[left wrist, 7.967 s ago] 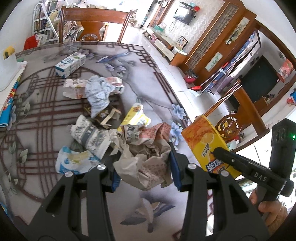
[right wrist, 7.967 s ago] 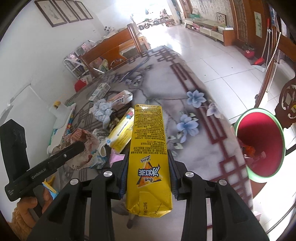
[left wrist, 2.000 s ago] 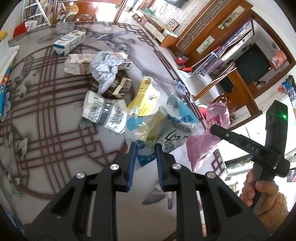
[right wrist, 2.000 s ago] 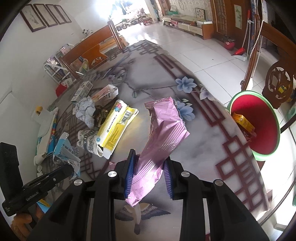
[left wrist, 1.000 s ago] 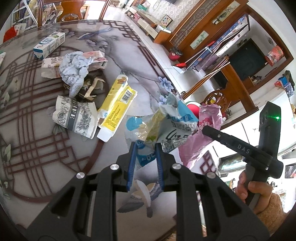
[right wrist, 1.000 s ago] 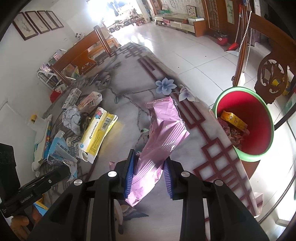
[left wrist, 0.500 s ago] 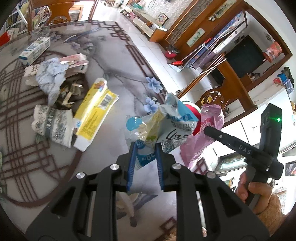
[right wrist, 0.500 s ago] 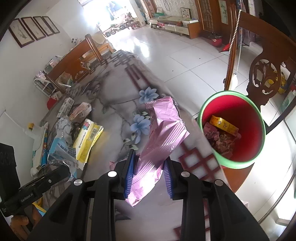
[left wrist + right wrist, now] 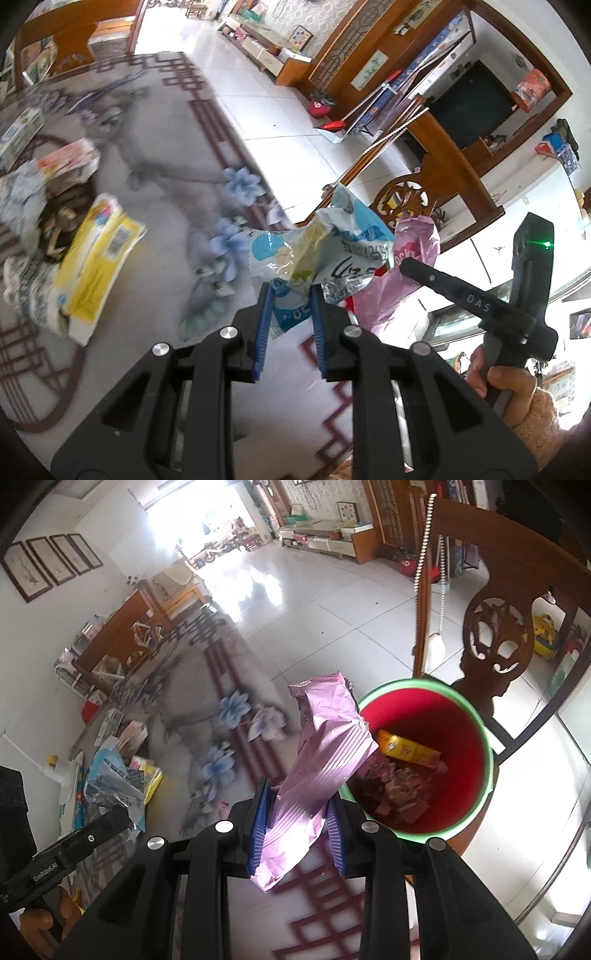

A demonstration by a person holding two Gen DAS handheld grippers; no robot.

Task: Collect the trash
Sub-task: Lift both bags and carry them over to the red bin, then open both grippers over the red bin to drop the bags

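Risk here is a miss — the crinkled pink foil wrapper (image 9: 325, 753) is light and only its top overlaps the rim of the red, green-rimmed plastic bin (image 9: 476, 720), so let go now it could flutter onto the counter (image 9: 229, 738) beside the bin. The right gripper (image 9: 297, 823) is closed narrowly on that wrapper's lower half. The left gripper (image 9: 290, 314) is likewise pinched on a crumpled blue-and-white plastic bag (image 9: 325, 243), farther from the bin.

The round red bin with a green rim (image 9: 476, 716) stood open-mouthed beside the desk (image 9: 236, 760) edge; a carved dark wooden chair back (image 9: 495, 642) rose just behind the bin.

Patterned table (image 9: 155, 192), yellow carton (image 9: 98, 266), blurred, seemingly crumpled wrappers (image 9: 22, 195)
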